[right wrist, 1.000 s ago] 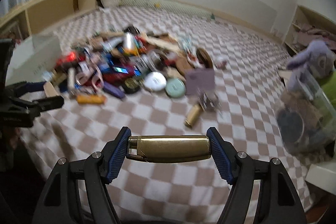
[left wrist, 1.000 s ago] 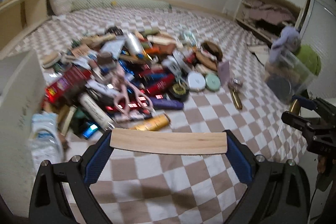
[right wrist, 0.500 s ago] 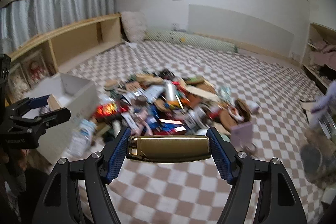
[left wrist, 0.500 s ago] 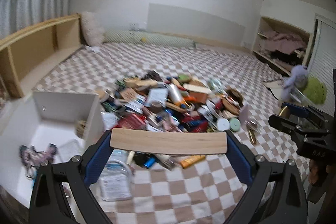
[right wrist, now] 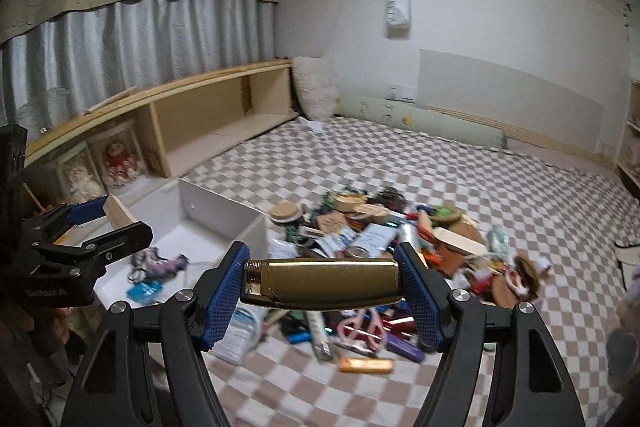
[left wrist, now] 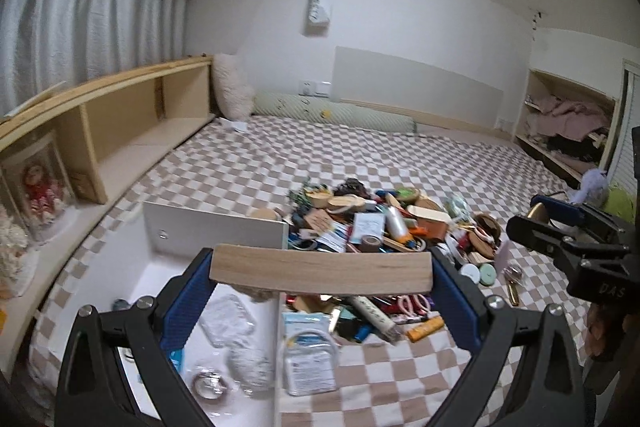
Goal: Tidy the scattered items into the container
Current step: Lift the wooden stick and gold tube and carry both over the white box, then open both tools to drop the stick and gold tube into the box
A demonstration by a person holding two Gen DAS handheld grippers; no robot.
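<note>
- Checkered bedding (left wrist: 420,163) carries the pile of scattered items (left wrist: 384,227); the white container (left wrist: 216,227) sits just left of it, already holding a few things.
- Left gripper (left wrist: 320,269) is clamped on a wooden block (left wrist: 320,269), held over the container's right wall — released now, it could strike that wall and fall outside.
- Right gripper (right wrist: 322,285) is clamped end to end on a gold tube (right wrist: 322,285), over the pile rather than the container — smooth metal may slip from the pads.
- Both grippers converging on one opening risk colliding.
</note>
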